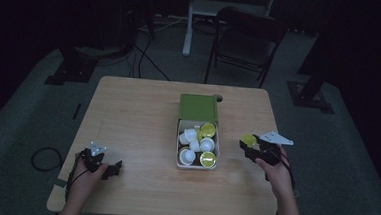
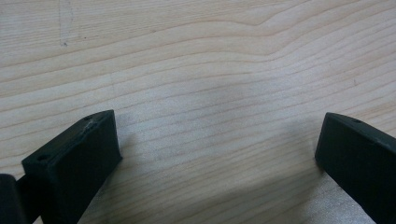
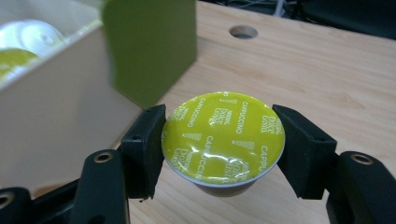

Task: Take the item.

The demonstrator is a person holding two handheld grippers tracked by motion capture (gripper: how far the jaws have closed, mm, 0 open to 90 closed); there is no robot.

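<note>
The right gripper [image 3: 223, 140] has its 2 jaws clamped on the rim of a lime-foiled coffee capsule [image 3: 223, 135], foil side up, the word "cappuccino" printed around its lid. The capsule sits squarely between the pads, its cup hanging below them, above the wooden table [image 3: 327, 70]. From the high view the same gripper [image 1: 250, 143] is out to the right of the box [image 1: 196, 164], apart from it, with the capsule [image 1: 248, 139] at its tip and the hand behind it toward the near edge.

The box stands at the middle of the table, its green lid [image 1: 198, 107] folded back toward the far side. Inside I count roughly 3 more lime-topped capsules [image 1: 208, 159] and several white ones [image 1: 190, 135], tumbled together; the exact number is hard to tell in this dim light.

The left gripper [image 1: 114, 168] rests at the near left of the table, well apart from the box. Its jaws stand wide apart with nothing between them, only bare wood grain [image 2: 210, 84] ahead.

My judgement: this looks like capsules being moved between box and table, 1 at a time. The pictures do not settle whether this one is leaving or arriving. No capsule lies loose on the tabletop, so most of the work seems left, with the box well filled.
</note>
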